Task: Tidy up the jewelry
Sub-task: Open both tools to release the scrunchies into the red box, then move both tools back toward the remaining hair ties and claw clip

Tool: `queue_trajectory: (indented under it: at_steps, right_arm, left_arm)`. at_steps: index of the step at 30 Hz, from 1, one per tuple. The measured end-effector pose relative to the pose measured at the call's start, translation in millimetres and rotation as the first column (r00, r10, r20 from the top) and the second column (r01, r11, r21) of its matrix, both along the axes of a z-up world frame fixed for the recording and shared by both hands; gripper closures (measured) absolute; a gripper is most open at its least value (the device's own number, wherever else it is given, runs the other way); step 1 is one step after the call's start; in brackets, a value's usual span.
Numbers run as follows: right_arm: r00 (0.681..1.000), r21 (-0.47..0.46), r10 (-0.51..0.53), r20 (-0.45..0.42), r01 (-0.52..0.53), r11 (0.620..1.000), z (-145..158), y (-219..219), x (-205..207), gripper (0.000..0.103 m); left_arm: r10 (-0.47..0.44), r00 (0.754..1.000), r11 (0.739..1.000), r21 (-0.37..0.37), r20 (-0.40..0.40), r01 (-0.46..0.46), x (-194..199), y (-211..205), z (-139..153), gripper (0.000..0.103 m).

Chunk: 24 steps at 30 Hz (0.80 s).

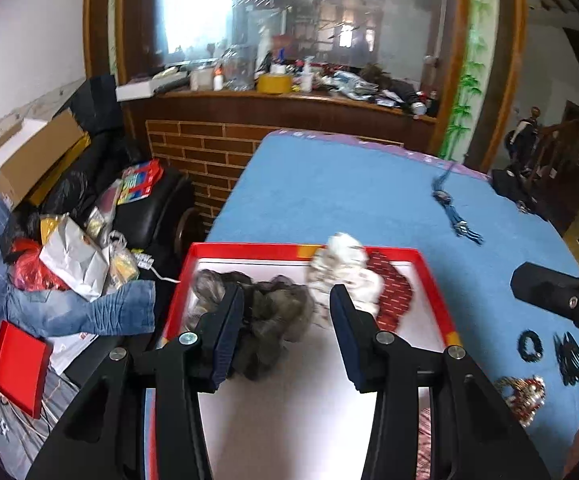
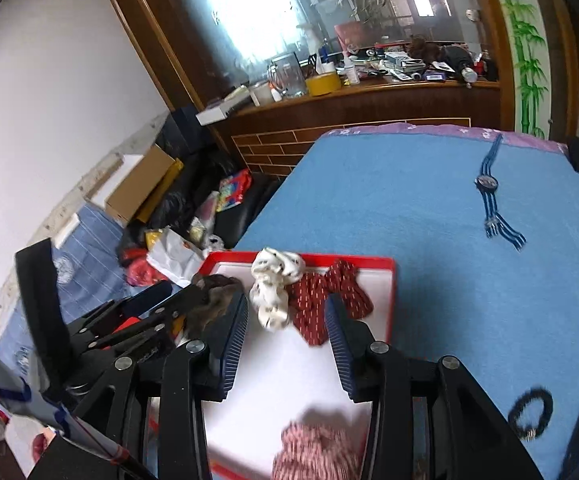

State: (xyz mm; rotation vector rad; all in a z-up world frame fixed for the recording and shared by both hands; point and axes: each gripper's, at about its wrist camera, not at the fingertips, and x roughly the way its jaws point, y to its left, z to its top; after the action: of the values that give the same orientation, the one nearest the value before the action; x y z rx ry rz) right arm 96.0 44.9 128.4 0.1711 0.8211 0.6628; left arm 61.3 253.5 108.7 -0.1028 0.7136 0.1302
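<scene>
Nearest the lens, left gripper (image 1: 285, 320): jaws apart, nothing pinched, poised over the red-rimmed tray (image 1: 249, 249). At about ten o'clock of that gripper, grey gauzy scrunchie (image 1: 261, 312) lying against the inner face of the left finger, apparently loose on the white tray floor. At twelve o'clock, white patterned scrunchie (image 1: 341, 272), touching the dark red scrunchie (image 1: 393, 292) at one o'clock. Further right on the blue cloth (image 1: 329, 184): black beaded bracelet (image 1: 531, 346), black hair clips (image 1: 571, 356) and gold-and-red ornament (image 1: 523, 396), near three to four o'clock; blue striped watch (image 1: 455, 212) well apart at two o'clock. Right gripper (image 2: 287, 334): also open and empty, above the tray with a pink striped scrunchie (image 2: 317, 456) at six o'clock beneath it. Judged as just after a placement, next piece still to fetch. Best done by lifting clear of the rim first, then swinging the right gripper toward the bracelet at four o'clock, descending steeply, closing on one side of the ring only, avoiding the cloth pile. Risk: snagging the gauzy scrunchie on the left finger while withdrawing.
</scene>
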Motion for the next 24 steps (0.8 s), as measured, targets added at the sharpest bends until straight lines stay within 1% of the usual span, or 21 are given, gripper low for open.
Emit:
queue_trajectory:
  at_steps: [4, 8, 15, 24]
  right_arm:
    - [1.000, 0.027, -0.009, -0.009, 0.009, 1.000, -3, -28, -24, 0.059]
    - [0.999, 0.030, -0.034, 0.010, 0.034, 0.999, -5, -56, -45, 0.059]
    - [0.996, 0.060, -0.086, 0.008, 0.085, 0.995, -7, -104, -65, 0.059]
    - [0.986, 0.083, -0.167, -0.002, 0.167, 0.982, -11, -164, -77, 0.059]
  left_arm:
    - [-0.039, 0.999, 0.999, 0.028, 0.027, 0.038, -18, -36, 5, 0.058]
    - [-0.090, 0.995, 0.995, 0.053, 0.046, 0.088, -34, -75, 7, 0.058]
    - [-0.174, 0.983, 0.981, 0.101, 0.060, 0.167, -51, -132, 9, 0.056]
    - [-0.241, 0.970, 0.963, 0.131, 0.039, 0.234, -58, -176, 3, 0.056]
